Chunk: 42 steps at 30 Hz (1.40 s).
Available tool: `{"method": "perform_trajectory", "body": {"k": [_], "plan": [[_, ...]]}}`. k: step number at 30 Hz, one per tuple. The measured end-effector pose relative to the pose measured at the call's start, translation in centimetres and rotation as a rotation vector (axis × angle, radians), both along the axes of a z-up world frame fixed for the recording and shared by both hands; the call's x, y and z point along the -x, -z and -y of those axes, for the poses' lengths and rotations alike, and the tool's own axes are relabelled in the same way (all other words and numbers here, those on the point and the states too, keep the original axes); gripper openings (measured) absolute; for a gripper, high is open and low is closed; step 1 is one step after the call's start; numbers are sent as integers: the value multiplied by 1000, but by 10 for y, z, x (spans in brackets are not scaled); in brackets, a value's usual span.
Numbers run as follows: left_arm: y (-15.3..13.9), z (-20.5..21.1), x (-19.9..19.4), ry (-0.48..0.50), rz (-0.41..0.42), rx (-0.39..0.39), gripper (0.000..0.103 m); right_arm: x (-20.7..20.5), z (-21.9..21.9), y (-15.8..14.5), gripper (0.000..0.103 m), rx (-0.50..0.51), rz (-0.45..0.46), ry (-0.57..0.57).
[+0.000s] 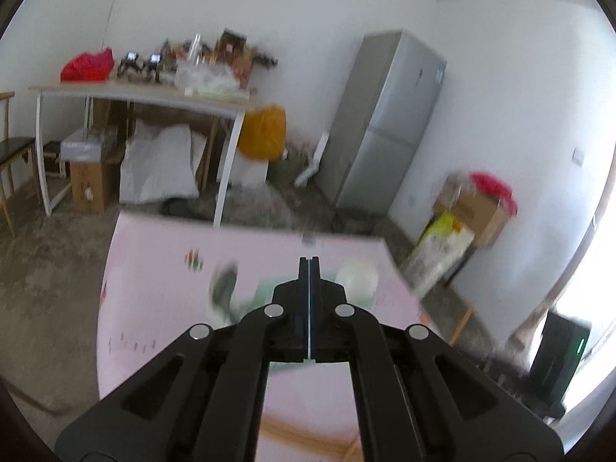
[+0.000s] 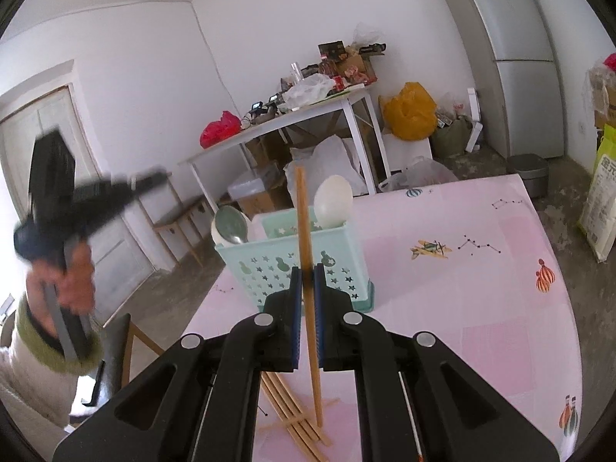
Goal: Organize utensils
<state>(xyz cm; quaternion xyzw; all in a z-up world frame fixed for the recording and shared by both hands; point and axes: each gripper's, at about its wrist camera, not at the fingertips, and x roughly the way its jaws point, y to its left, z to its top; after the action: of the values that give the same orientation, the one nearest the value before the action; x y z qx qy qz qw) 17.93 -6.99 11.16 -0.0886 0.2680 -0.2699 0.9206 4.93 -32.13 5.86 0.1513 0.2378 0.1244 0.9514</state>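
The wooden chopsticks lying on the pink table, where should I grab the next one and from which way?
Take one chopstick from the pile near its free far end, coming down from above with the jaws across its shaft. They lie flat and close together, crossed by another stick nearer the camera, so probably the outermost one first.

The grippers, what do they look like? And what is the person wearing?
Both the left gripper and the right gripper are black, with angled link arms joined by round silver pins. Their fingers have flat blue pads inside. The person's sleeve is whitish and fluffy, with a green cuff.
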Motion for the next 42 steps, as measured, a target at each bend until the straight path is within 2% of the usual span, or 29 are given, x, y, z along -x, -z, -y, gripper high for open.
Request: {"method": "perform_trajectory", "body": {"k": [2, 8, 10, 12, 15, 17, 18, 20, 23, 26, 35, 42], "plan": [[18, -6, 5, 21, -44, -15, 1, 1, 1, 3, 6, -5, -8, 5], [80, -7, 37, 138, -195, -69, 14, -1, 1, 8, 6, -9, -32, 16], [96, -1, 47, 190, -240, -80, 18, -3, 1, 8, 6, -8, -36, 21], [111, 7, 54, 251, -285, -101, 29, -4, 1, 8, 6, -6, -38, 26], [131, 25, 63, 326, -330, -144, 33, -5, 1, 8, 6, -6, -41, 31], [144, 41, 69, 376, -351, -195, 33, -6, 0, 8, 6, -4, -42, 33], [148, 47, 72, 388, -347, -221, 33, -6, 0, 8, 6, -4, -43, 33], [161, 64, 76, 402, -327, -331, 33, -6, 0, 7, 6, -2, -42, 33], [174, 80, 79, 426, -316, -410, 33, -7, 0, 7, 6, -2, -42, 33], [184, 86, 76, 433, -346, -427, 32, -7, -1, 7, 6, -2, -42, 33], [199, 90, 63, 398, -409, -419, 9, -8, 0, 6, 6, 2, -38, 33], [203, 83, 61, 392, -419, -399, 5, -8, 6, 5, 6, -18, -27, 35]]}}
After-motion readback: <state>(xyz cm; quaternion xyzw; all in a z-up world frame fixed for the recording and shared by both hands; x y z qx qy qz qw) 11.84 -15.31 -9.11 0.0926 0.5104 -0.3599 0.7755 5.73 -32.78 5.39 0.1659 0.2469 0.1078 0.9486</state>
